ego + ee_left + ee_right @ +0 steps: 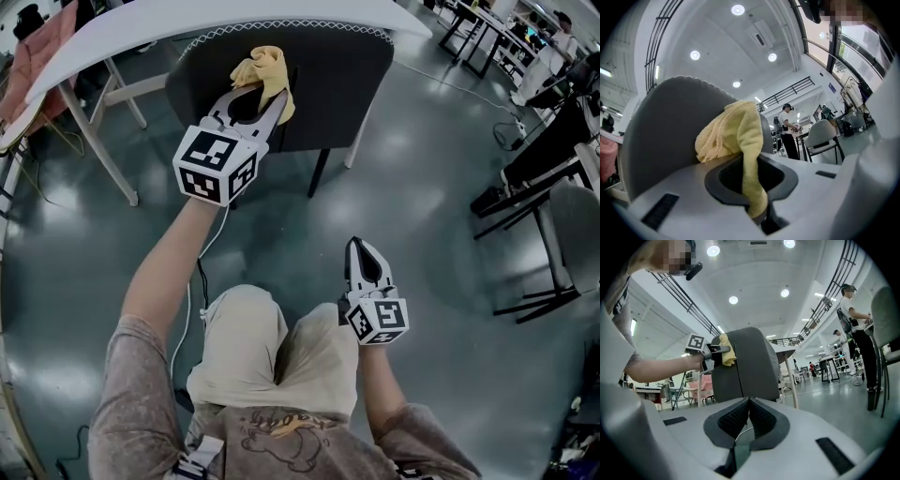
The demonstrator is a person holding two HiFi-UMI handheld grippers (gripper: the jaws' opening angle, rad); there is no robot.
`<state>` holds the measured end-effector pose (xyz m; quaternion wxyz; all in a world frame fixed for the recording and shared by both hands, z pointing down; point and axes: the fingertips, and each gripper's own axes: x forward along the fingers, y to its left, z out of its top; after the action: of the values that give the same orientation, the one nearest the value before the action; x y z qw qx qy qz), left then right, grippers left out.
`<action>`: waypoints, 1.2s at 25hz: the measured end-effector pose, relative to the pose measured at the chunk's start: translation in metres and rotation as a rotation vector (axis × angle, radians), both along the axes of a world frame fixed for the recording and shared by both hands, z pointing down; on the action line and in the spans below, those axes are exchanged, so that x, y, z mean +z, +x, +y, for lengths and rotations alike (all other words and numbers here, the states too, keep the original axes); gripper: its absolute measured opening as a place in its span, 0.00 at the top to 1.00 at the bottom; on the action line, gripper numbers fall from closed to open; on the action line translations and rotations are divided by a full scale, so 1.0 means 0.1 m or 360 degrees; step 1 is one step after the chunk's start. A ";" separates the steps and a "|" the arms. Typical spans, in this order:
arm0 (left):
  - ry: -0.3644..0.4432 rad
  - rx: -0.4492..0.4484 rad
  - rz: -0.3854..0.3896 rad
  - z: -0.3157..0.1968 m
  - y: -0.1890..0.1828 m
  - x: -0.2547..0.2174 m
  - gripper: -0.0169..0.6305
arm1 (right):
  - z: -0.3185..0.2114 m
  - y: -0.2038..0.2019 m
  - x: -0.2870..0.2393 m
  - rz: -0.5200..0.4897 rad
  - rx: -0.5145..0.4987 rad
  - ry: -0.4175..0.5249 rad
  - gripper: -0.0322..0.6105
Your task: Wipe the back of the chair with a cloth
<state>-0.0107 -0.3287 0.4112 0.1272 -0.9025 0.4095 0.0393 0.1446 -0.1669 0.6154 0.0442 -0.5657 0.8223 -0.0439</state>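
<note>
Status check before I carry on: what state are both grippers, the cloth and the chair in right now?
Left gripper: shut on the cloth, raised to the chair back.
Cloth: yellow, bunched, against the chair back near its top.
Right gripper: shut, empty, held low, apart from the chair.
Chair: upright, at the white table.

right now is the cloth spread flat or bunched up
Bunched up: the yellow cloth is a crumpled wad with one tail pinched in the left tongs, held by the top of the chair back.
</note>
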 end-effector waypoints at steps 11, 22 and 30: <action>-0.0021 0.0001 0.0017 -0.13 0.39 -0.01 0.88 | 0.05 0.06 0.06 -0.0016 0.0036 -0.0001 0.91; -0.0103 0.0134 -0.0051 -0.25 1.09 0.23 0.88 | 0.12 0.25 0.02 -0.0010 0.0100 0.0003 0.91; -0.0176 0.0317 -0.0059 -0.21 1.77 0.38 0.88 | 0.23 0.46 0.05 0.0003 0.0180 -0.0010 0.91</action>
<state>0.1662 -0.3492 0.4492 0.0802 -0.9450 0.3168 0.0124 0.1902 -0.1441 0.6200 0.0443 -0.6113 0.7890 -0.0435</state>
